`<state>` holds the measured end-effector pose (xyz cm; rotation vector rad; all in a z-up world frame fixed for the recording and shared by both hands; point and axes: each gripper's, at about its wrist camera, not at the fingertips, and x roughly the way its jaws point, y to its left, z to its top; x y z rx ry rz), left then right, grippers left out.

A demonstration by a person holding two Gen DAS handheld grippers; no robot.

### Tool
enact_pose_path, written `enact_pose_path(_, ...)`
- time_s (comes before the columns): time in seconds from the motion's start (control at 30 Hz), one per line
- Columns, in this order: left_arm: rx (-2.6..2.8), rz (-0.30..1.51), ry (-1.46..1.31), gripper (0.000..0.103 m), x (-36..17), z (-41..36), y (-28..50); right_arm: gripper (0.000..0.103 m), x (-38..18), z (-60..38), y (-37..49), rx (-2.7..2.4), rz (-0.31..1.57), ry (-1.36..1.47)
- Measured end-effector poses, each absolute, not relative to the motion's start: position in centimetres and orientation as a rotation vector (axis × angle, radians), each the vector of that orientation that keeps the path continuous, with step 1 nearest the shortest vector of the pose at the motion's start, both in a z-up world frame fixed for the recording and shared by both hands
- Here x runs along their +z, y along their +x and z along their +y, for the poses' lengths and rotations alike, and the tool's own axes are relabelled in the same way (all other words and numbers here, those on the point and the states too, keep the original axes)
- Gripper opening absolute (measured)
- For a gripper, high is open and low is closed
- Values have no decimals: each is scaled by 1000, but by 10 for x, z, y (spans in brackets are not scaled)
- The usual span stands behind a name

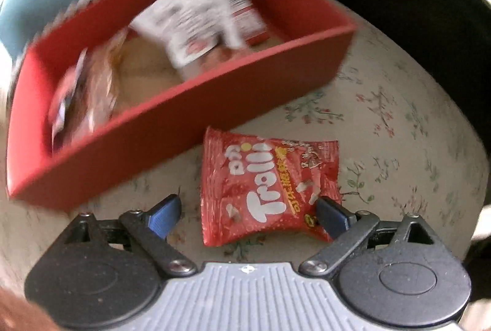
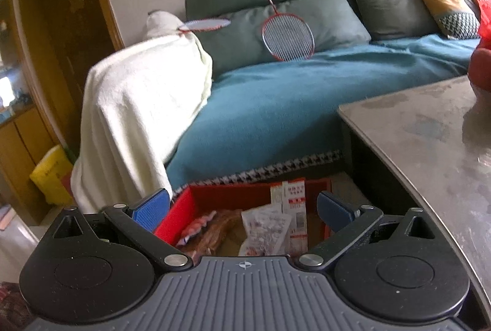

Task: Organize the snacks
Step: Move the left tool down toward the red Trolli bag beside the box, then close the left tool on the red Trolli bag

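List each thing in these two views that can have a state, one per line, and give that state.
Left gripper: open, jaws either side of the Trolli bag.
Right gripper: open, holding nothing, above the red box.
Trolli bag: sealed, flat on the floral cloth, outside the box.
Red box: open-topped, partly filled with snack packets.
White packet: inside the box, blurred.

Both tongs, left [image 1: 247,213] and right [image 2: 244,208], look alike: blue ribbed pads [image 2: 149,209] on black linkage arms, silver pivot screws [image 2: 175,260], grey ridged body bearing a crosshair mark [image 2: 244,264].
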<state>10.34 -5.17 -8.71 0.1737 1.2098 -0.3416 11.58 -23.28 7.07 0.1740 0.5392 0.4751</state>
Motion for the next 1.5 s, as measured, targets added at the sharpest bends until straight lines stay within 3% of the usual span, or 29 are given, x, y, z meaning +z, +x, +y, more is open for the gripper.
enact_pose_path(0.13,-208,1240,55,91,-83,-26,102,103,71,-233,116,485,564,161)
enact_pose_path(0.3,-178,1203,208,89,-73,-23,82,103,70,-231,116,472,590,148)
enact_pose_path(0.43,-107,1243,141,89,-68,-11,78,103,69,-229,115,457,605,122)
enact_pose_path(0.6,-31,1331,-276,88,-65,24,80,103,70,-227,115,459,606,121)
enact_pose_path(0.77,65,1315,-481,88,-76,12,94,103,72,-225,114,464,601,118)
enact_pose_path(1.1,308,1246,-331,94,-91,-38,113,103,81,-233,107,478,572,130)
enact_pose_path(1.17,274,1238,-265,92,-92,-50,107,103,81,-234,105,469,569,123)
enact_pose_path(1.3,189,1226,-148,64,-82,-42,97,101,80,-237,104,473,575,118)
enact_pose_path(1.5,207,1250,-159,54,-70,14,89,100,67,-222,104,484,626,32)
